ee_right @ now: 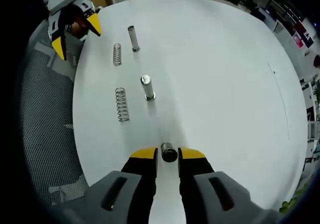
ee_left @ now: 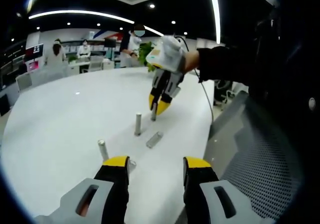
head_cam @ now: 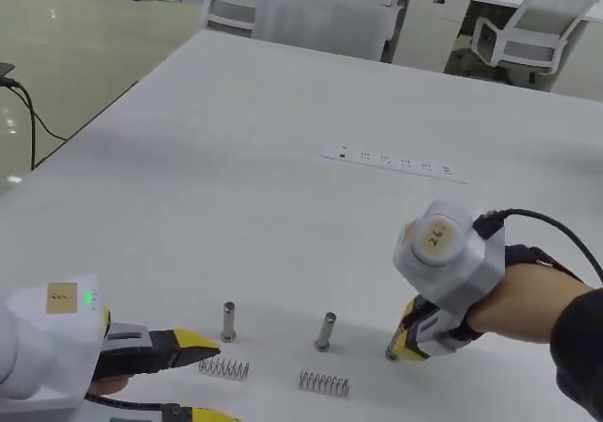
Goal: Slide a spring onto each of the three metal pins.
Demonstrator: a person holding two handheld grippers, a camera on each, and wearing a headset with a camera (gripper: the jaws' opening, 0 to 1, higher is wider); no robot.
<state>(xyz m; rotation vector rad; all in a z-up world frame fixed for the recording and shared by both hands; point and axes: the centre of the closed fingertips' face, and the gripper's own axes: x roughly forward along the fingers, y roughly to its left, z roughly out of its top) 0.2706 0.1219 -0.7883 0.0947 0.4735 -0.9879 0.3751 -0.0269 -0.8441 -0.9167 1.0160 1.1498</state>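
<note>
No text, brand or number can be read. In the head view, a pale round sticker on top of the right gripper and a tan square sticker on the left gripper carry dark marks too small to make out.

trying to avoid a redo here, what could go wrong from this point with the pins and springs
1. The right claw looks clamped on the nearest pin, which stands on its end. A sideways tug could topple it.
2. Both springs lie loose near the table edge. A nudge from the open left claw could roll one off.
</note>
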